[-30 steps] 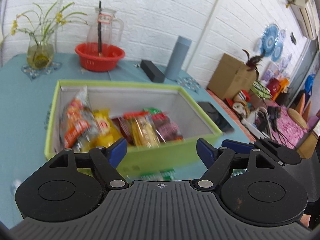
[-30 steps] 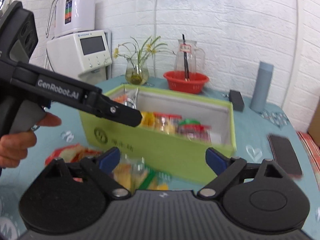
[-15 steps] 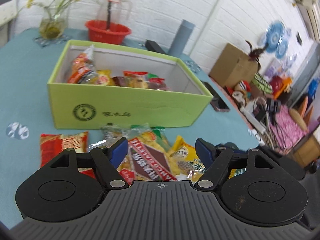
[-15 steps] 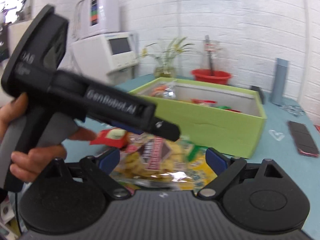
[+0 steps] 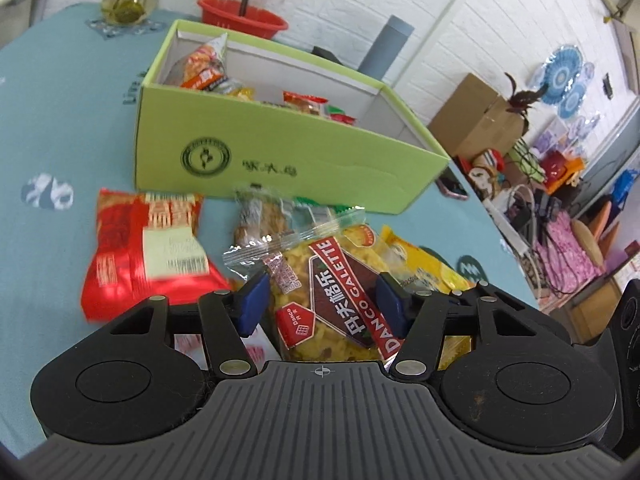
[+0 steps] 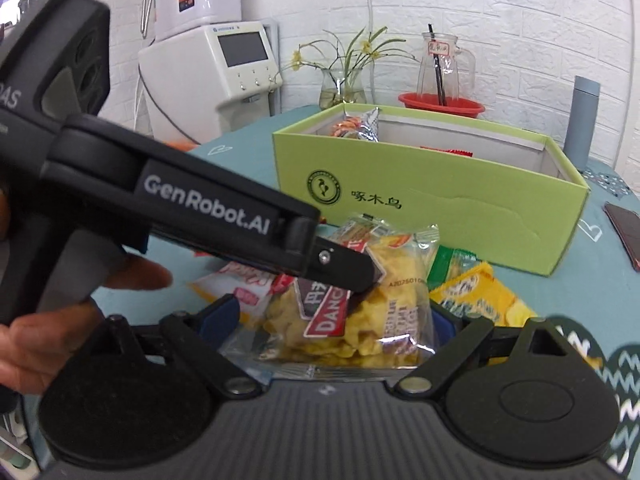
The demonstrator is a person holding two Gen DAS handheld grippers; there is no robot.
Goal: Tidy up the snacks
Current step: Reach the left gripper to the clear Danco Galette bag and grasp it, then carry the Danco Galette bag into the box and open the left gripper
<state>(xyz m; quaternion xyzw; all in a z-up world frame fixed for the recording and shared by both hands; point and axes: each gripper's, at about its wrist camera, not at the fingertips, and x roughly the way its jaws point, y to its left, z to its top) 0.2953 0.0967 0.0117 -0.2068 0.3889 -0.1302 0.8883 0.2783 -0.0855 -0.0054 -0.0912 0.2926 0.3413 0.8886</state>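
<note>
From the left wrist, the left gripper (image 5: 322, 304) has just been narrowing its jaws around one crinkly clear galette packet (image 5: 340, 300), not yet clamped, before one green cardboard box (image 5: 288, 152) on the teal tablecloth (image 5: 60, 128). From the right wrist, the right gripper (image 6: 336, 320) stands spread, unclenched, straddling that packet.

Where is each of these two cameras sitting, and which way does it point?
Left wrist: on the left gripper, looking down past its blue pads at the clear Danco Galette cookie bag before the green cardboard box.
Right wrist: on the right gripper, facing the same bag; a hand holds the left gripper there.
Shared: bag, box.
</note>
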